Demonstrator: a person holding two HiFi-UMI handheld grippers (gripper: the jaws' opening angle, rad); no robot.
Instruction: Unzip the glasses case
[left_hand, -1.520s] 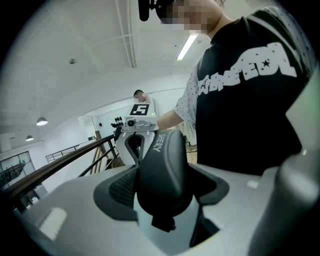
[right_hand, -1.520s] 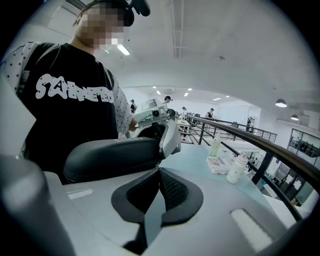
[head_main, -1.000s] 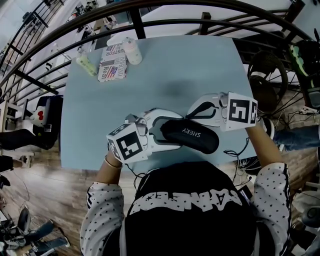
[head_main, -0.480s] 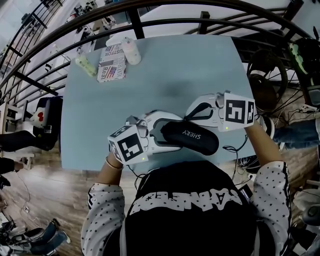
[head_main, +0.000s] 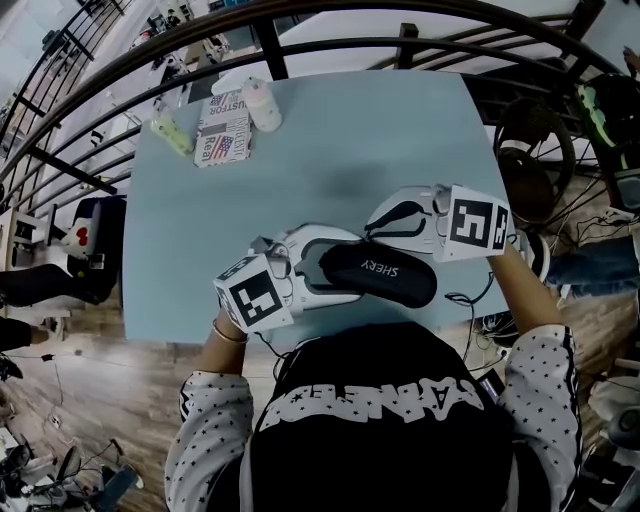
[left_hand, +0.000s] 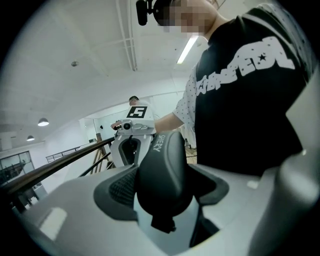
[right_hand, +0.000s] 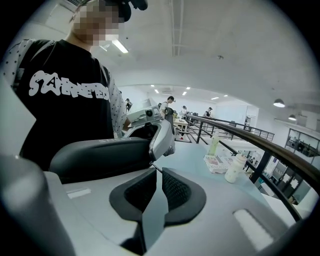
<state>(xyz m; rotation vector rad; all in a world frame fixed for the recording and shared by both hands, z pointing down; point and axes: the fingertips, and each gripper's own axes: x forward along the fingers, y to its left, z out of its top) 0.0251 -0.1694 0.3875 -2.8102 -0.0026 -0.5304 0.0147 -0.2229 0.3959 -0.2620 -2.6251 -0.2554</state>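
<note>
Desk (head_main: 330, 150) scene, hardly changed since before
Our left gripper (head_main: 322, 263) jaws clamp the glasses case (head_main: 385, 272); right gripper (head_main: 378, 226) jaws pinch its zip pull (right_hand: 155, 169)

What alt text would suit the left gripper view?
The left tongs clamp one end of a black oval hard glasses case, whose far end points at the right tongs. A person in a black shirt is behind.
</note>
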